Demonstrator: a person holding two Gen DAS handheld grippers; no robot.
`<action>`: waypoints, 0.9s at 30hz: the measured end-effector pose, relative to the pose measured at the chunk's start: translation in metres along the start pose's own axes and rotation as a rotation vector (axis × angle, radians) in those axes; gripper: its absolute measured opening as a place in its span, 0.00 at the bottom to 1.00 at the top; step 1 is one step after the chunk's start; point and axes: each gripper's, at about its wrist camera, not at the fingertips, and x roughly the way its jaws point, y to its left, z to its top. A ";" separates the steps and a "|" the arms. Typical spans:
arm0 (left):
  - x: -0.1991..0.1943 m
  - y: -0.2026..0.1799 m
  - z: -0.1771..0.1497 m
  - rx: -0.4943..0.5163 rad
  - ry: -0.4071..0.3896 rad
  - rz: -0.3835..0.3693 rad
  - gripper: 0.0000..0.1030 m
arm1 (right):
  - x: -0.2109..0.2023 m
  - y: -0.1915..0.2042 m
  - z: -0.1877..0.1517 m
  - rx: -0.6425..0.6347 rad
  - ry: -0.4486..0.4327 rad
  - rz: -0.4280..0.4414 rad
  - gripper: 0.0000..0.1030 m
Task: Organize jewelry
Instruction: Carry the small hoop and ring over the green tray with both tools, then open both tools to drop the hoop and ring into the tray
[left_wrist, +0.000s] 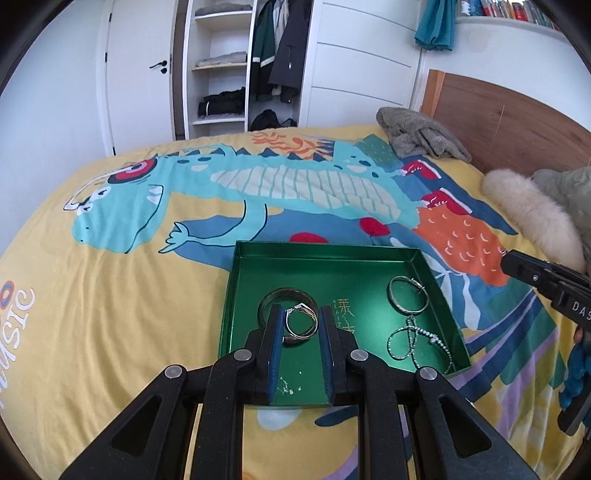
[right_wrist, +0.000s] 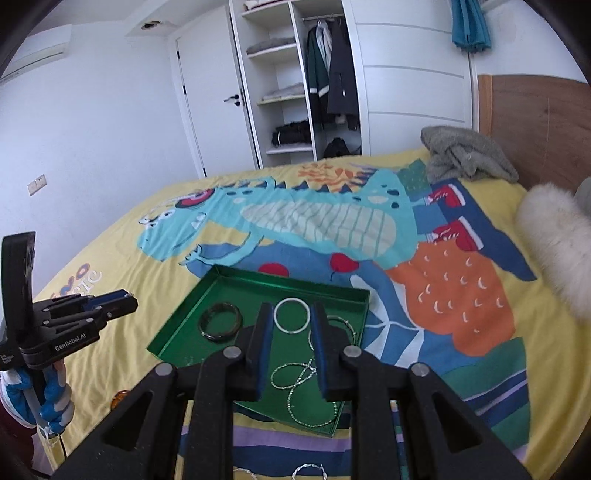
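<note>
A green tray (left_wrist: 255, 258) lies on the bed. In the left wrist view my left gripper (left_wrist: 301, 317) is closed on a silver bangle (left_wrist: 300, 326), held above a dark bangle (left_wrist: 273, 297) in the tray. A silver bracelet (left_wrist: 407, 300) and a bead chain (left_wrist: 413, 343) lie in the tray's right half. In the right wrist view my right gripper (right_wrist: 291, 317) holds a white bangle (right_wrist: 291, 315) between its fingertips over the tray (right_wrist: 177, 334). The dark bangle (right_wrist: 220, 323) and the chain (right_wrist: 295, 384) lie below. The left gripper (right_wrist: 122, 301) shows at the left.
The tray sits on a yellow dinosaur-print bedspread (left_wrist: 110, 295). A grey cloth (left_wrist: 417, 134) and a white fur piece (left_wrist: 528, 214) lie near the wooden headboard (left_wrist: 509, 122). More silver bangles (right_wrist: 308, 470) lie on the bedspread by the near edge. An open wardrobe (right_wrist: 291, 77) stands behind.
</note>
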 end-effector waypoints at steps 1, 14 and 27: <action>0.013 0.001 -0.001 -0.001 0.011 0.000 0.18 | 0.017 -0.005 -0.004 0.009 0.020 -0.001 0.18; 0.114 0.003 -0.005 0.025 0.125 0.029 0.18 | 0.155 -0.044 -0.034 0.001 0.261 -0.068 0.18; 0.136 -0.003 -0.020 0.043 0.175 0.048 0.18 | 0.170 -0.035 -0.042 -0.079 0.288 -0.092 0.20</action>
